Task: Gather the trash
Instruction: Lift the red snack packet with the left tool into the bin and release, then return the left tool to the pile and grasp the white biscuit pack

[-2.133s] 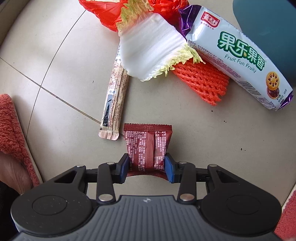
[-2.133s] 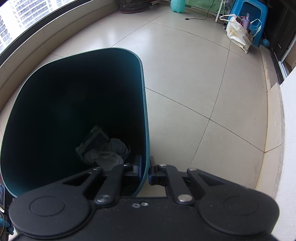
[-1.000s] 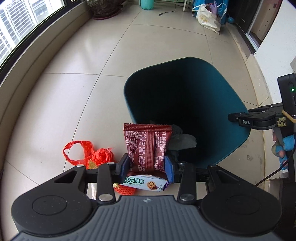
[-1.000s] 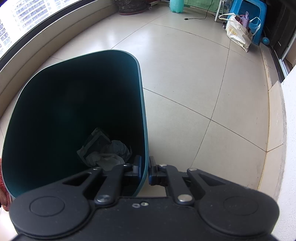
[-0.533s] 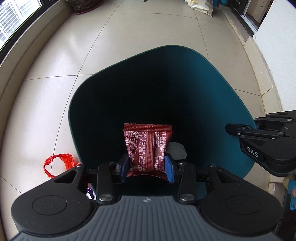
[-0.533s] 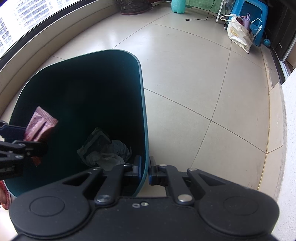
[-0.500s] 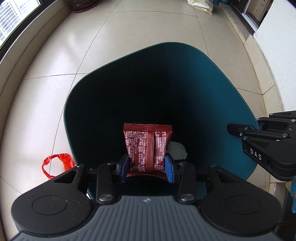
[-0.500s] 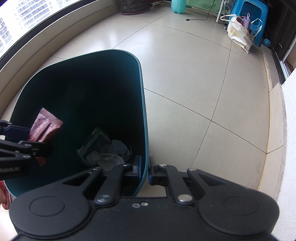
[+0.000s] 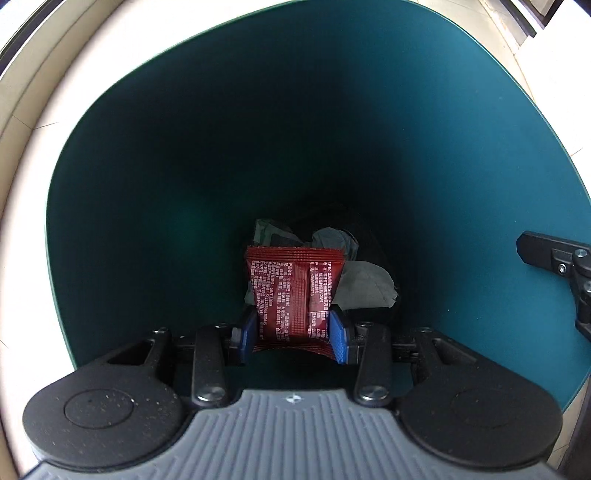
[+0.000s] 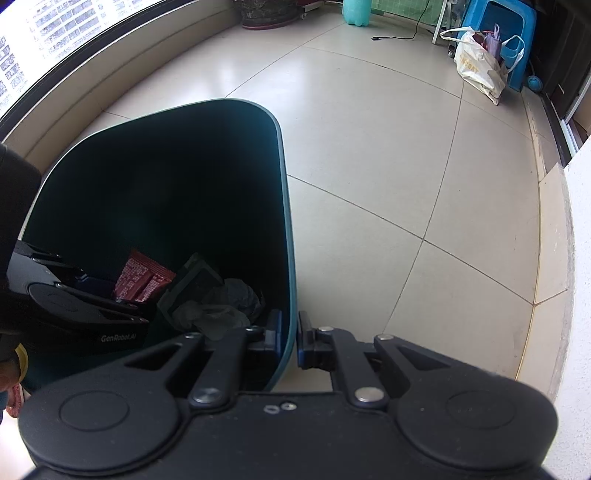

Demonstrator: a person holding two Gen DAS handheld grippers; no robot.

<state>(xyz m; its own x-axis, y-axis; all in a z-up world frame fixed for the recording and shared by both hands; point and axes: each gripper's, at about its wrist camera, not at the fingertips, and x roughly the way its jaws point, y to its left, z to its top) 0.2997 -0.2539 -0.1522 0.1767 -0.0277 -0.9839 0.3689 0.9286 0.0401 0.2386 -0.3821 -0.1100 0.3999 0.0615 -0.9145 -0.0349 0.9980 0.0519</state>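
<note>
A red snack wrapper [image 9: 295, 291] with white print is pinched between the blue pads of my left gripper [image 9: 293, 334], which is shut on it and points down inside the teal bin [image 9: 147, 184]. Crumpled grey paper and a dark packet [image 9: 354, 280] lie on the bin's bottom just beyond the wrapper. My right gripper [image 10: 290, 341] is shut on the bin's rim [image 10: 290, 295], one pad inside the wall and one outside. In the right wrist view the left gripper [image 10: 92, 291] reaches deep into the bin with the red wrapper [image 10: 142, 278] at its tip.
Beige tiled floor [image 10: 388, 166] spreads around the bin. A white shopping bag [image 10: 476, 70] and a blue stool [image 10: 506, 22] stand far off at the back right, near a green bottle [image 10: 356, 11]. A low window ledge [image 10: 92, 74] runs along the left.
My left gripper has gone down into the bin with the red wrapper; the bin's mouth now fills its view and the floor trash is out of sight. The right gripper has kept still on the rim.
</note>
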